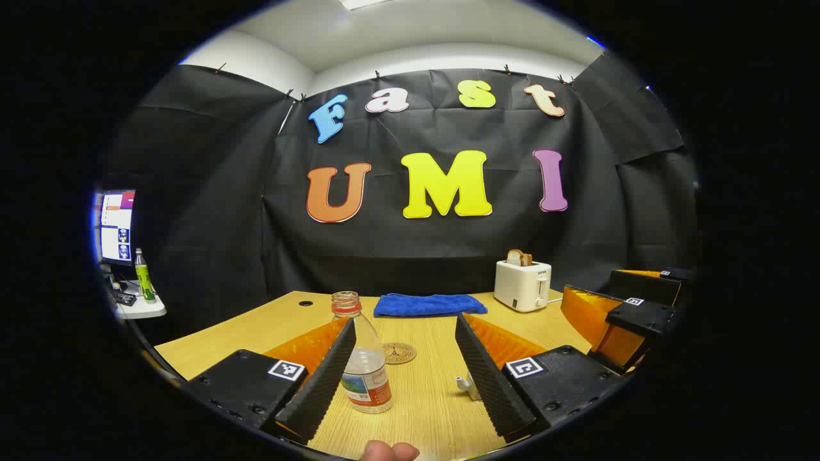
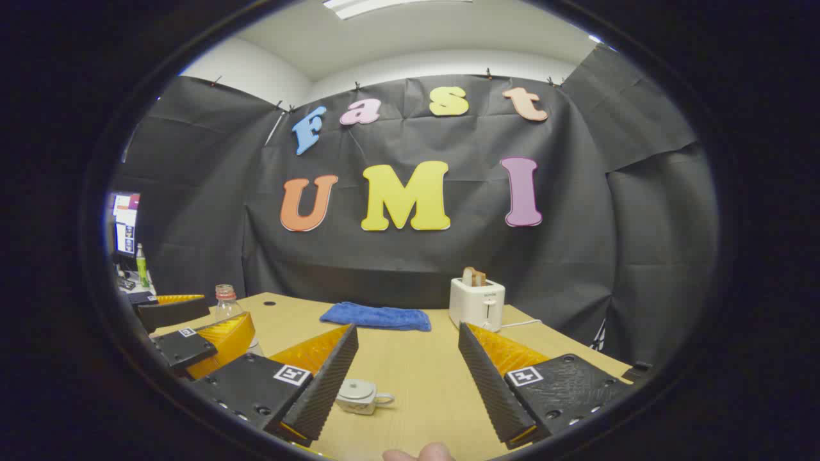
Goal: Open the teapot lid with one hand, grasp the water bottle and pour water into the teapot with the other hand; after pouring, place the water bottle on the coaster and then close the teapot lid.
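Both claws gape: left claw [image 1: 405, 371] half hides the water bottle [image 1: 364, 358], right claw [image 2: 407, 378] the teapot [image 2: 360, 396].

The clear glossy plastic water bottle [image 1: 364, 371] with a paper label stands on the light matt wood-grain table [image 1: 423, 410], where also lie a soft fluffy blue cloth towel [image 1: 428, 305], a smooth white plastic toaster [image 1: 522, 285] and a small glossy white teapot [image 2: 357, 396].
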Demonstrator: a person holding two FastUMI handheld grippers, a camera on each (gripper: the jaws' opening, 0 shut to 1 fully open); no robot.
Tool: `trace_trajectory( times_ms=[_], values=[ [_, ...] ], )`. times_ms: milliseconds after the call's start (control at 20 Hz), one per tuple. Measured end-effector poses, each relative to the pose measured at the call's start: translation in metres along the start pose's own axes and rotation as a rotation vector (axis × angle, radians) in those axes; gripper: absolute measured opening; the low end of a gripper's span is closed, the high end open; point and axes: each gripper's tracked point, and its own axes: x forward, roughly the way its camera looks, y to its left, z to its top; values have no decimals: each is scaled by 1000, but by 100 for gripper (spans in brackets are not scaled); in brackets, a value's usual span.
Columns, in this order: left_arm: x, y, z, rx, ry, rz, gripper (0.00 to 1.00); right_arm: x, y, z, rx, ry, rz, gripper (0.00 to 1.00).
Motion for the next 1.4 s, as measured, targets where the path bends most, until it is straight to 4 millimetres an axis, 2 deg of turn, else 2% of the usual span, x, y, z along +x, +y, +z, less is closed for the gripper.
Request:
trace_trajectory(
  times_ms=[100, 600, 950, 1000, 1250, 1300, 1400],
  values=[
    [0, 2, 1, 1, -2, 4, 98, 1, 0, -2, -1, 6, 1, 97],
    [-2, 1, 1, 6, 0, 4, 98, 1, 3, -3, -2, 5, 7, 95],
    [-2, 3, 4, 5, -4, 7, 98, 0, 6, -8, -11, 14, 12, 97],
    [-3, 3, 4, 6, -3, 5, 98, 1, 7, -9, -12, 14, 12, 95],
    [-7, 3, 8, 10, -7, 4, 98, 6, 13, -28, -2, 56, 32, 97],
    [-8, 4, 10, 14, -9, 8, 98, 8, 16, -32, 4, 68, 40, 93],
    [-10, 8, 16, 19, -23, 20, 98, 12, 23, -41, 11, 86, 58, 97]
  ],
)
